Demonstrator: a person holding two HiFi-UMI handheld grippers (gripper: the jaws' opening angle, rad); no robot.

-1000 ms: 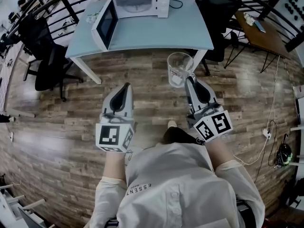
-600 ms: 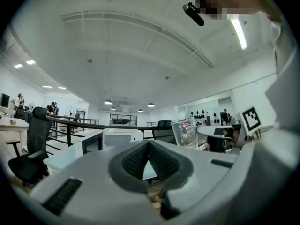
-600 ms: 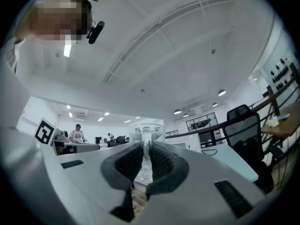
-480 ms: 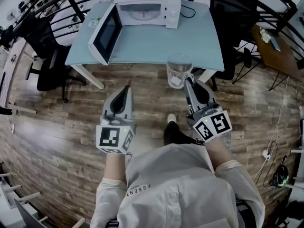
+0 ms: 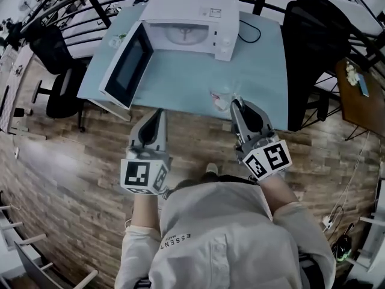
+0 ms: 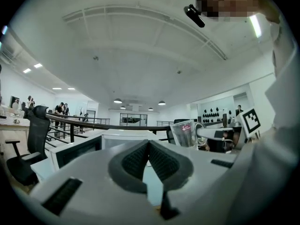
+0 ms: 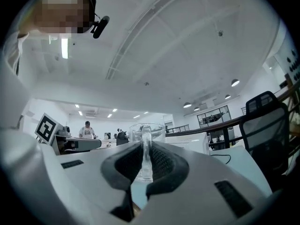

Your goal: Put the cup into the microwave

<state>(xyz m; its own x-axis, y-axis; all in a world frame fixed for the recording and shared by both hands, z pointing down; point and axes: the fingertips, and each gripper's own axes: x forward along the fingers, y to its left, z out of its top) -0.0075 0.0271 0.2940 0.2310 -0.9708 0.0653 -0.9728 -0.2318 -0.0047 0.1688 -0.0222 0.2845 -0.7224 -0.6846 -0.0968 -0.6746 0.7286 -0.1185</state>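
A clear glass cup (image 5: 221, 96) hangs over the front edge of the light blue table (image 5: 258, 65). My right gripper (image 5: 234, 103) is shut on its handle; in the right gripper view the handle (image 7: 146, 161) stands upright between the pads, with the cup's body (image 7: 155, 129) beyond. The white microwave (image 5: 186, 14) sits at the table's back, its door (image 5: 125, 65) swung open to the left and its cavity facing me. My left gripper (image 5: 159, 113) is level, just short of the table edge, shut with nothing in it (image 6: 149, 143). The left gripper view shows the cup (image 6: 183, 133) to the right.
One black office chair (image 5: 316, 47) stands right of the table, another (image 5: 57, 80) to the left. A black cable (image 5: 249, 29) runs behind the microwave. A black railing (image 5: 90, 5) passes behind the table. A wooden desk (image 5: 361, 92) stands far right. The floor is wood planks.
Both grippers have moved forward toward the table. The cup went with the right gripper, from over the floor to over the table's front edge. The microwave looks nearer.
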